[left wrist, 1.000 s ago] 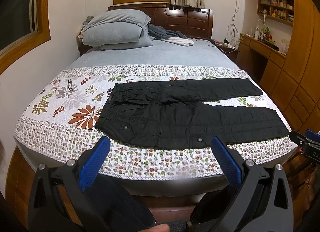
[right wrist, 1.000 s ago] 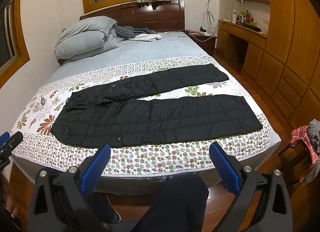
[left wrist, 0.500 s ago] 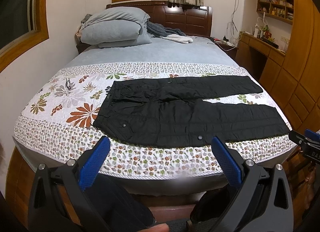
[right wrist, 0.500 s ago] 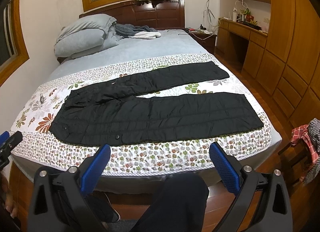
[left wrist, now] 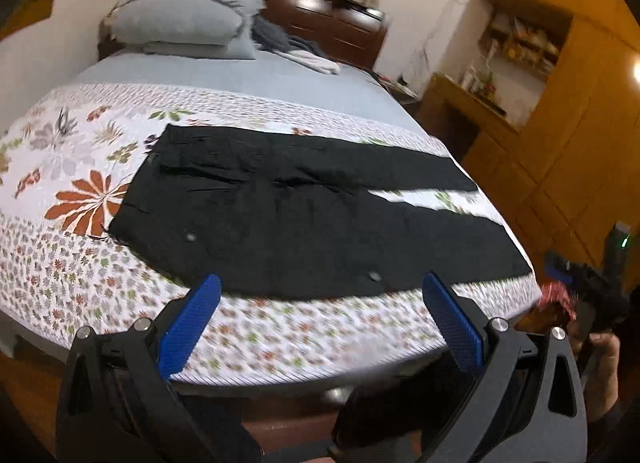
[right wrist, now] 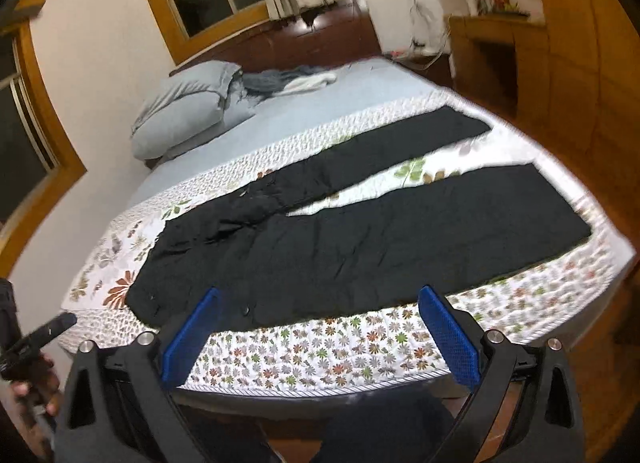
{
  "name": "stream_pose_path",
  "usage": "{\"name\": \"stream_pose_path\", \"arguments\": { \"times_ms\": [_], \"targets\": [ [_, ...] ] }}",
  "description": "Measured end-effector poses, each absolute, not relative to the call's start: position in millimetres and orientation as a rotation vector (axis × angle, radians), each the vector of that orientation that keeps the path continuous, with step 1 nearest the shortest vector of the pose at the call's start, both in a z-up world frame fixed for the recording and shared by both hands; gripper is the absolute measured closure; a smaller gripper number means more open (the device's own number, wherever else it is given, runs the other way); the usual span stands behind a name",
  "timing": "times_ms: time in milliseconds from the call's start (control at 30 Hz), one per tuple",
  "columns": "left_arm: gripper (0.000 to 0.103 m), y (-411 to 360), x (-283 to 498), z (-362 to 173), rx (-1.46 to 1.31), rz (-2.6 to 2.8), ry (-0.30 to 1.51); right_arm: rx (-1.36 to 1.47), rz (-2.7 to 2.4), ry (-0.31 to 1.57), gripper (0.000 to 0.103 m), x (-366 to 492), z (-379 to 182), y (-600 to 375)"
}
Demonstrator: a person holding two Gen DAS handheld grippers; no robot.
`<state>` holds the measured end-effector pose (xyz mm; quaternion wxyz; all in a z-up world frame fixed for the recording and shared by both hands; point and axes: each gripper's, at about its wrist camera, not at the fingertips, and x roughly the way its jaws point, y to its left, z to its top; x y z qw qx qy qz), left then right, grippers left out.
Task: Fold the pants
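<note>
Floral quilt [left wrist: 80, 191]: black pants [left wrist: 304, 219] flat; both grippers tilted, jaws spread, empty.

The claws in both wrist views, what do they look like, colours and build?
The left claw and the right claw look alike: matte black angular bodies with triangular cut-outs, silver round bolt heads at the joints, and two flat fingers faced with textured bright blue pads. No cables or printed markings show on them. A bare hand grips a black handle at the right view's left edge.
</note>
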<state>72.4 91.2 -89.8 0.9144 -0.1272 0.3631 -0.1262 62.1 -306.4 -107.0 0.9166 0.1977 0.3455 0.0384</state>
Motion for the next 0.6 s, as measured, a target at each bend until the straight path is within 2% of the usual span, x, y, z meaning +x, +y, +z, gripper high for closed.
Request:
{"name": "stream_pose_path", "arguments": {
  "times_ms": [100, 267, 600],
  "targets": [
    [0.003, 143.0, 104.6, -112.1, -0.354, -0.196, 0.810, 0.482, 0.066, 0.826, 0.003, 82.8, -135.8, -330.9],
    [0.003, 225.6, 154.6, -151.5, -0.602, -0.145, 0.888, 0.485, -0.011, 0.830, 0.003, 92.7, -159.5, -363.6],
    [0.003, 277.1, 231.1, -241.1, -0.960, -0.077, 1.064, 0.602, -0.026, 0.864, 0.003, 106.6, -199.6, -406.7]
  ]
}}
